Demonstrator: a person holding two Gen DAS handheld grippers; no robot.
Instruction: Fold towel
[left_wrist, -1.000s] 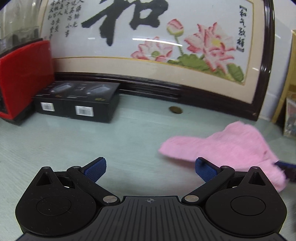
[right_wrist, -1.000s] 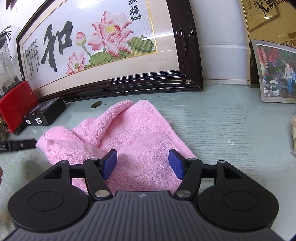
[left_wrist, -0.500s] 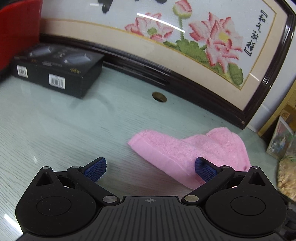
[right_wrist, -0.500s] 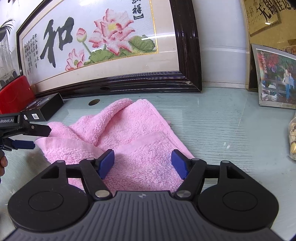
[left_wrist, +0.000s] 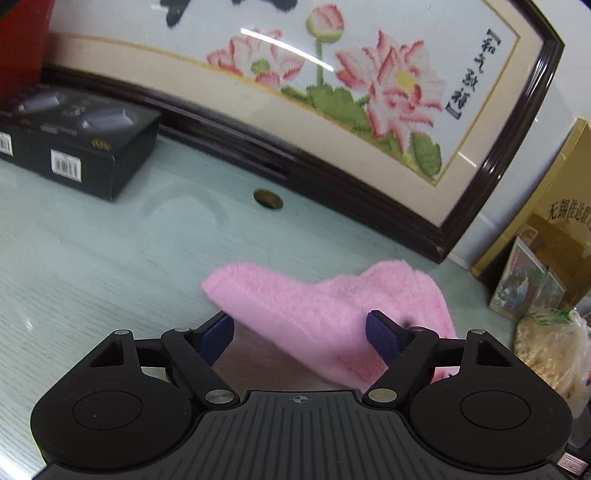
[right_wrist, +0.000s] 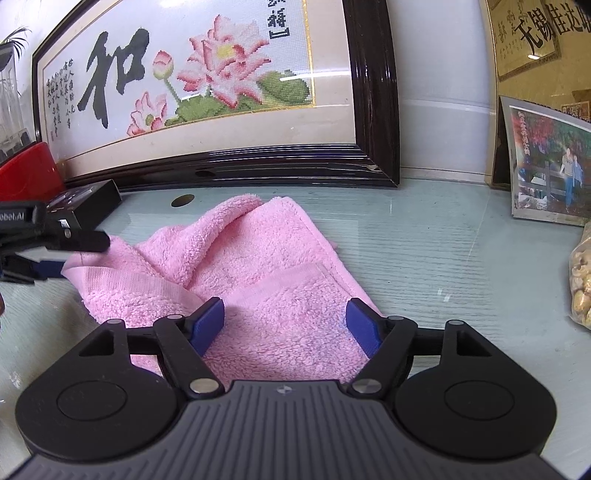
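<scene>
Between both gripper (right_wrist: 286, 325) spans, towel (right_wrist: 255, 258).

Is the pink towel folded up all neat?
No, the pink towel lies rumpled on the table, with one corner bunched up.

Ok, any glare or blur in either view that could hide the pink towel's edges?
Left wrist view: the fluffy pink towel is soft and slightly smeared, and a bright streak of glare crosses the framed lotus embroidery's glass. Right wrist view: the towel is sharp, hem and folds clear; fisheye distortion bends the frame in both.
</scene>
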